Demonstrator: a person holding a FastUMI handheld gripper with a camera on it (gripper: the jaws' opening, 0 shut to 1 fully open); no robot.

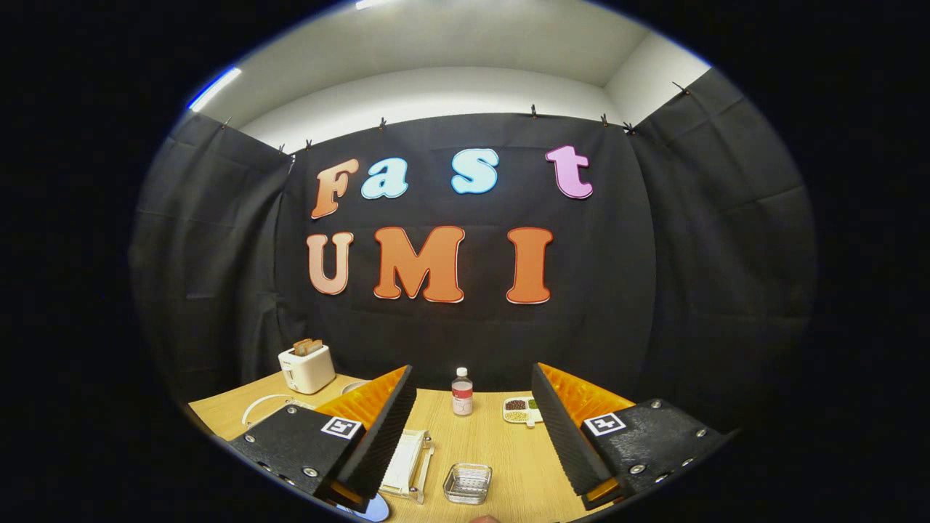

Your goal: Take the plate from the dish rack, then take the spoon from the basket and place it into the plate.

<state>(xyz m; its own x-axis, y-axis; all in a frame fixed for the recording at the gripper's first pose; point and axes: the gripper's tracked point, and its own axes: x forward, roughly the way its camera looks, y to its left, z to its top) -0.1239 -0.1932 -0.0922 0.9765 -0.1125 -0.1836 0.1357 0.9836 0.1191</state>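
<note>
From the gripper (472, 428) I am steering, the fingers stand spread wide with nothing between them, held high over a wooden table (501, 450) and aimed level at the booth's dark wall. Low beside the left finger sits a clear rack (407, 461) with a pale flat piece standing in it, which I take for the plate (402, 454), though it is partly hidden and I cannot be sure. A small wire basket (467, 483) lies between the fingers, close in; I cannot make out a spoon in it. Beyond them stand a small bottle (462, 392), a divided snack dish (522, 410) and, far left, a toaster (306, 367) holding bread. The plate reads as standing in the rack, so I judge the approach to it is what matters: I would tip the nose down until the rack is centred between the fingers, keep them wide, and come at the plate's upper rim squarely, so the lift clears the slots without dragging the rack.
</note>
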